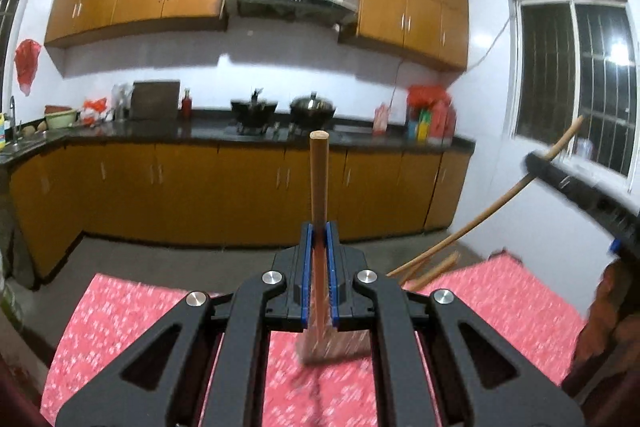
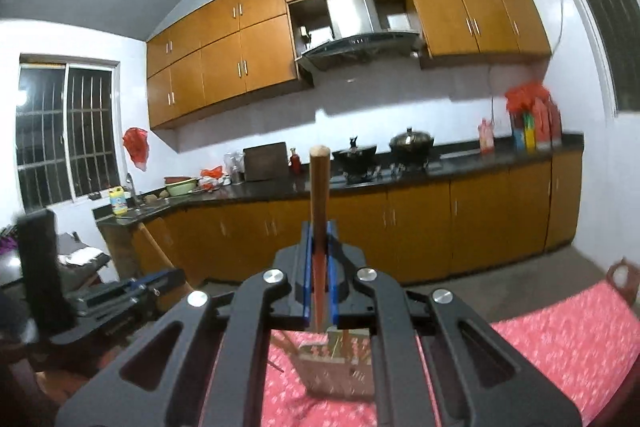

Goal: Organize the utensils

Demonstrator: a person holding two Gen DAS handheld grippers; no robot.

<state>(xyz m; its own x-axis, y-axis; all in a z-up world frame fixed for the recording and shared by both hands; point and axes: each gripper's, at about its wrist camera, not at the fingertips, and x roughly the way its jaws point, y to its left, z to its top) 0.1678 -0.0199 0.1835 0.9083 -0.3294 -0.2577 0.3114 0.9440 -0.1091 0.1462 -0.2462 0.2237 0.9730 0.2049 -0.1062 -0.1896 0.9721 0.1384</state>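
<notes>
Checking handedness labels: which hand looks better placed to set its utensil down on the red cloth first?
Right, marginally. The right gripper holds a long wooden utensil that slants down, its lower end nearing the red patterned tablecloth. The left gripper holds a wooden-handled spatula that seems to hang higher.

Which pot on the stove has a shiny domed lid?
The right-hand pot: it carries a rounded, shiny lid with a knob. The left pot is dull black, with only a dark upright piece on top.

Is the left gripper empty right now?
No, the left gripper is shut on a wooden utensil handle, which sticks up between its blue pads above the red patterned tablecloth.
</notes>
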